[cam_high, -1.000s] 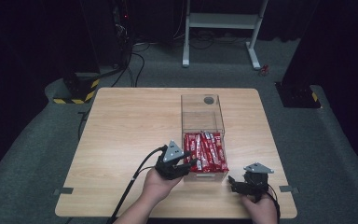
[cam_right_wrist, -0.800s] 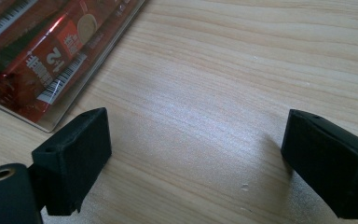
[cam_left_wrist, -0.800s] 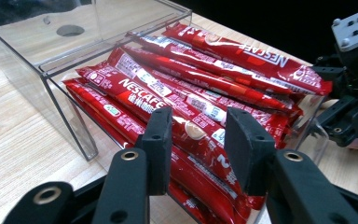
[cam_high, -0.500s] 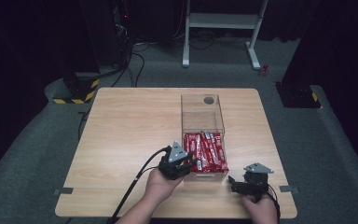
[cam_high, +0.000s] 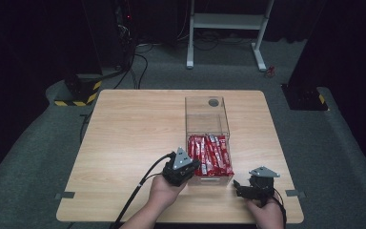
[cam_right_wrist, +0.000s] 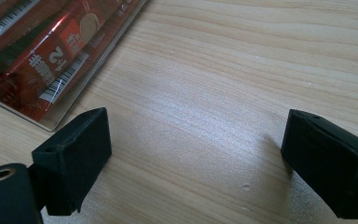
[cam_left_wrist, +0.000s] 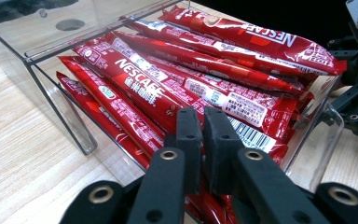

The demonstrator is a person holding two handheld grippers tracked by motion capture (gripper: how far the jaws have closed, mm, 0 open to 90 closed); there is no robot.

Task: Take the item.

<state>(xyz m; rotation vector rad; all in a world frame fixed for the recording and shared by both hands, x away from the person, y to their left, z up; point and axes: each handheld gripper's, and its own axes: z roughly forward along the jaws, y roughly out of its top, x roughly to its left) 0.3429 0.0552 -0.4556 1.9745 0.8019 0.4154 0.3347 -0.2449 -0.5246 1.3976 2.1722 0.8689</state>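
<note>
A clear plastic box lies on the wooden table. Its near half holds several red Nescafe sachets lying lengthwise. My left gripper is at the box's near left corner. In the left gripper view it sits low over the sachets, jaws shut to a thin slit on the near end of one sachet. My right gripper rests on the table right of the box's near end. It is open over bare wood, with the box edge and sachets at upper left.
The far half of the box holds nothing and has a round hole. The left gripper's cable trails off the table's front edge. A white metal stand and a yellow-black striped base are on the floor beyond the table.
My left gripper has edged slightly right, toward the box's near end. The right gripper and the box have stayed in place.
</note>
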